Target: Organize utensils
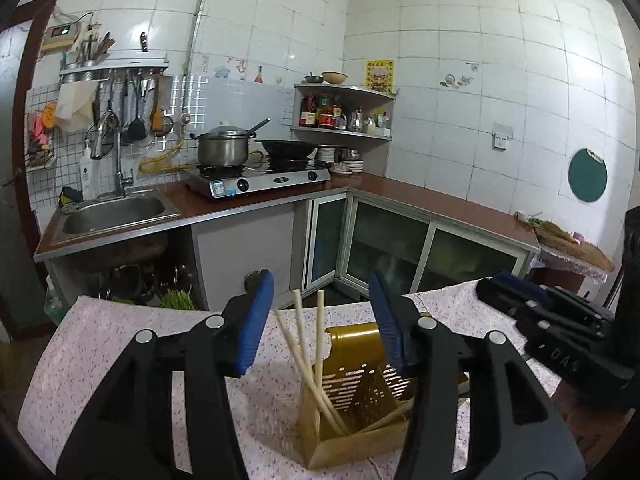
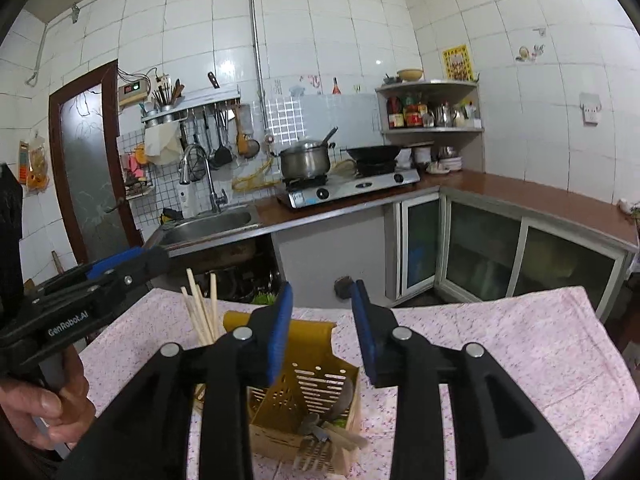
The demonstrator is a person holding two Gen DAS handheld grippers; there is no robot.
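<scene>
On the bench (image 1: pixel 120 360), which is wearing a pink flowered cloth, a yellow slotted utensil holder (image 1: pixel 360 376) is standing near the front edge. Pale chopsticks (image 1: pixel 316 344) are leaning upright in the holder's left compartment, with their tips sticking out above the rim. From the right wrist view, a spoon (image 2: pixel 344 398) and other dark-handled utensils are lying in the holder's (image 2: pixel 316 384) right compartment; their exact kinds are too small to tell.

The left tool (image 1: pixel 320 320) is hovering just above the holder with its blue pads standing apart. The chopsticks are showing in the gap between the pads, but neither pad is pressing on them, so this tool is released and is grasping nothing.

The right tool (image 2: pixel 322 332) is hanging over the right side of the holder. Its blue pads are likewise standing apart with nothing between them, so it is released too.

Each tool is appearing at the edge of the other's view, and a hand (image 2: pixel 44 408) is gripping the left tool's handle.

Beyond the bench, a sink (image 1: pixel 116 212), a gas stove (image 1: pixel 260 180) carrying a steel pot (image 1: pixel 222 146) and a black wok (image 1: pixel 286 148), and a corner shelf (image 1: pixel 344 112) are lining the tiled walls.
</scene>
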